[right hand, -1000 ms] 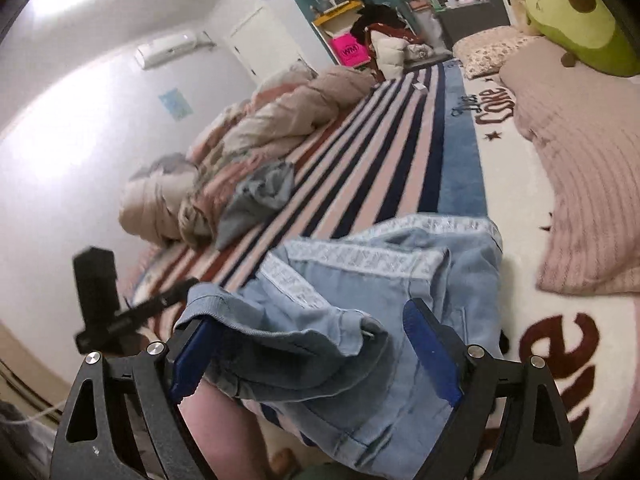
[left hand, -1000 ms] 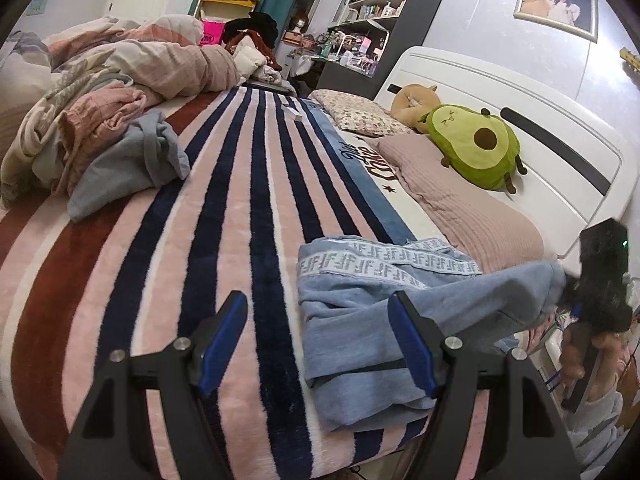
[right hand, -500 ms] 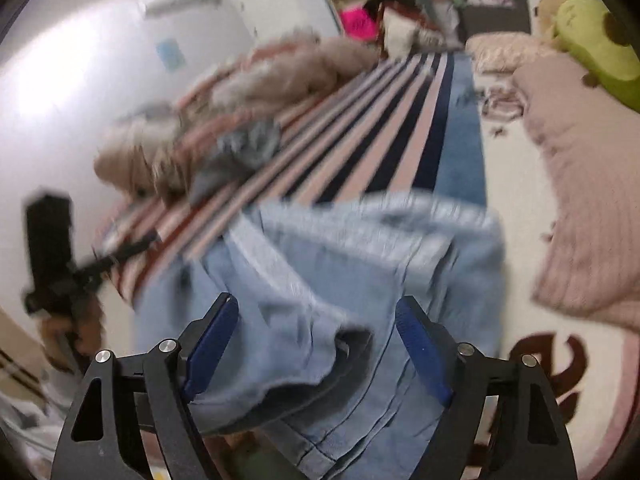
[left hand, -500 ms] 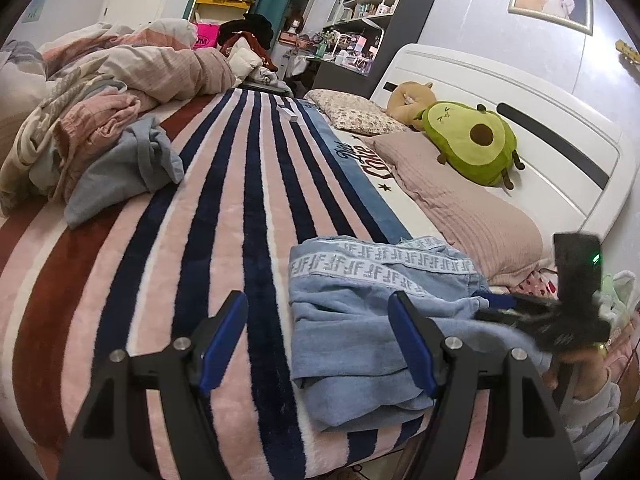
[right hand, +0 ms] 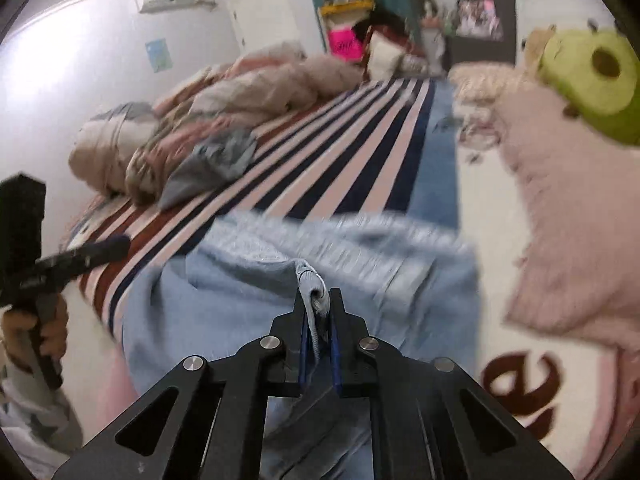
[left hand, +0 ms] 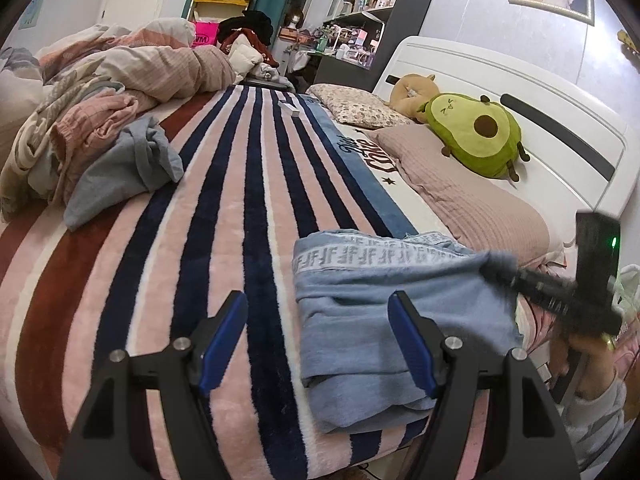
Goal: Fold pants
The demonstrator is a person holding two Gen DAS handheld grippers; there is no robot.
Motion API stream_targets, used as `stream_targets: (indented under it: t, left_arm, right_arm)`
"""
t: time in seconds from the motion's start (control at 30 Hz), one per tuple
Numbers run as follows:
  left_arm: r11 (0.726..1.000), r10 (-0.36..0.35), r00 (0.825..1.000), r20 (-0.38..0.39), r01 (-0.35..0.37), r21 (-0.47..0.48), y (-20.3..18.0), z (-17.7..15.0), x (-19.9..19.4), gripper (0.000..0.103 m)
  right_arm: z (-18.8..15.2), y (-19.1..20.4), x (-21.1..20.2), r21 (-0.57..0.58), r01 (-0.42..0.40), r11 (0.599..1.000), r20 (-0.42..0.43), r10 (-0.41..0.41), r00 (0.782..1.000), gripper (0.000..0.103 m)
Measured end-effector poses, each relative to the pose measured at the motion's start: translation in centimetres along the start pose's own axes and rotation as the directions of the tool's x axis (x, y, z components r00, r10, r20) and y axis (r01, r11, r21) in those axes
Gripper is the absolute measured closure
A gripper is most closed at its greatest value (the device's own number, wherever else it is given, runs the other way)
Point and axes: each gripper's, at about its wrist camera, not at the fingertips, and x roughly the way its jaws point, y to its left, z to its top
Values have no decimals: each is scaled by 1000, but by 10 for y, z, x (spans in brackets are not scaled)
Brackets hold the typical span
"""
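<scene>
Blue jeans (left hand: 372,312) lie bunched on the striped blanket (left hand: 224,208) at the bed's edge. Wide apart a second ago, the right gripper (right hand: 318,320) now pinches their hem; the left gripper (left hand: 316,340) hovers with jaws apart, empty.

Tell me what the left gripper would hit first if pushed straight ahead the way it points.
Probably the striped blanket; the left gripper hangs open above it, the blue pants just to its right. Depth is unclear.
</scene>
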Motion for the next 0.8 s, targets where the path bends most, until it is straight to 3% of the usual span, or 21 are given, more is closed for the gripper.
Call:
stream_targets:
  t: [0.17, 0.27, 0.3, 0.33, 0.37, 0.43, 0.6, 0.63, 0.67, 0.7, 0.73, 0.8]
  left_arm:
    - [1000, -1, 1000, -5, 1, -2, 0, -2, 3, 34]
    - [1000, -5, 1000, -15, 5, -7, -1, -3, 7, 34]
    - [1000, -6, 1000, -20, 6, -5, -1, -4, 8, 34]
    - [1000, -6, 1000, -23, 6, -2, -1, -5, 8, 34]
    - [1000, -7, 1000, -25, 7, 2, -2, -5, 8, 34]
    - [1000, -7, 1000, -27, 7, 1, -2, -5, 9, 34]
    - [1000, -13, 999, -41, 13, -13, -1, -5, 17, 34]
    - [1000, -16, 999, -44, 15, -17, -1, -5, 18, 34]
    - [1000, -17, 999, -46, 16, -20, -1, -5, 18, 34]
    - [1000, -17, 999, -50, 16, -22, -2, -5, 19, 34]
    - [1000, -15, 999, -51, 14, -18, -3, -5, 19, 34]
    - [1000, -13, 999, -49, 12, -9, -6, -5, 17, 34]
  right_arm:
    - [24, -5, -6, -37, 93, 995, 30, -92, 995, 100]
    - [20, -11, 17, -45, 118, 992, -31, -119, 992, 97]
    - [15, -12, 25, -47, 126, 991, -68, -129, 989, 93]
    - [12, -14, 27, -40, 124, 991, -84, -127, 988, 82]
    - [9, -17, 26, -19, 119, 993, -95, -121, 988, 63]
    - [4, -27, 16, 57, 82, 995, -77, -77, 994, 40]
    - [-20, -40, 14, 191, -33, 981, -155, 63, 986, 35]
    - [-23, -37, 15, 185, -53, 981, -154, 82, 985, 35]
    - [-26, -35, 16, 179, -73, 981, -154, 101, 983, 42]
    - [-28, -32, 18, 178, -105, 978, -152, 133, 979, 50]
    - [-28, -31, 21, 187, -124, 974, -156, 154, 976, 71]
    - [-30, -29, 27, 195, -143, 970, -168, 177, 970, 84]
